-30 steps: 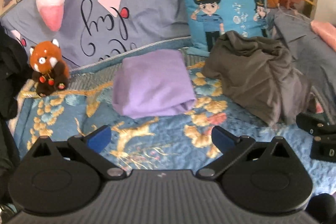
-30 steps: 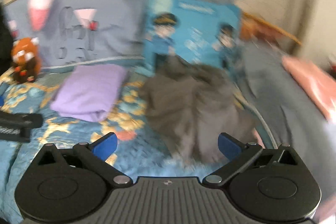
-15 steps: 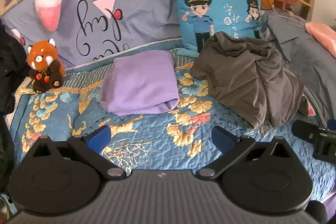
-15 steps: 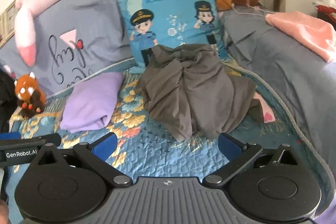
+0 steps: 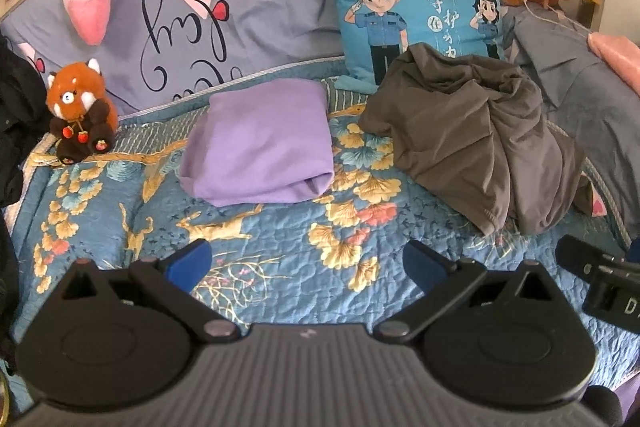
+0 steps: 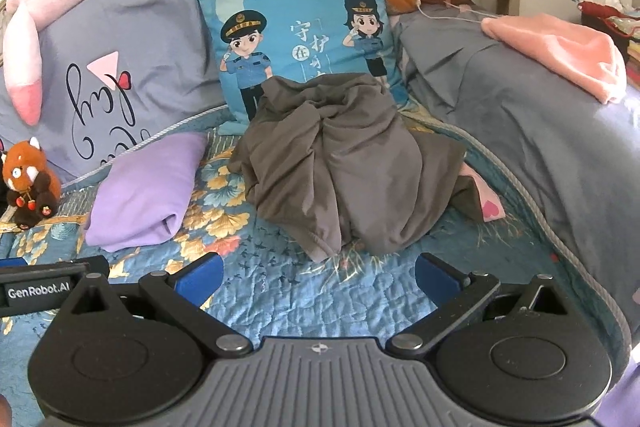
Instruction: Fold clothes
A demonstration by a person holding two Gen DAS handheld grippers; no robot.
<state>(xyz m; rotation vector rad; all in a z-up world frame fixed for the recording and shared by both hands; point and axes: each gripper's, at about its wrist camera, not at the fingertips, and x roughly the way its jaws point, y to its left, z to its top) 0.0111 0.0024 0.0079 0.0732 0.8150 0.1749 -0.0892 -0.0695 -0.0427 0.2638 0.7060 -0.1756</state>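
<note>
both grippers, left gripper (image 5: 306,261) and right gripper (image 6: 318,277), hover over the bed (image 6: 320,291) with jaws spread wide, holding nothing. the crumpled grey garment (image 6: 344,163) lies near the head edge against the blue pillow (image 6: 304,27), just beside a folded purple garment (image 5: 260,147).

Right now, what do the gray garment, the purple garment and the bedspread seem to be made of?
Gray garment: thin, smooth knit, probably synthetic; faint sheen, soft crumples. Purple garment: matte jersey, likely cotton; no shine, rounded fold. Bedspread: printed quilted cotton, puckered stitching.
</note>
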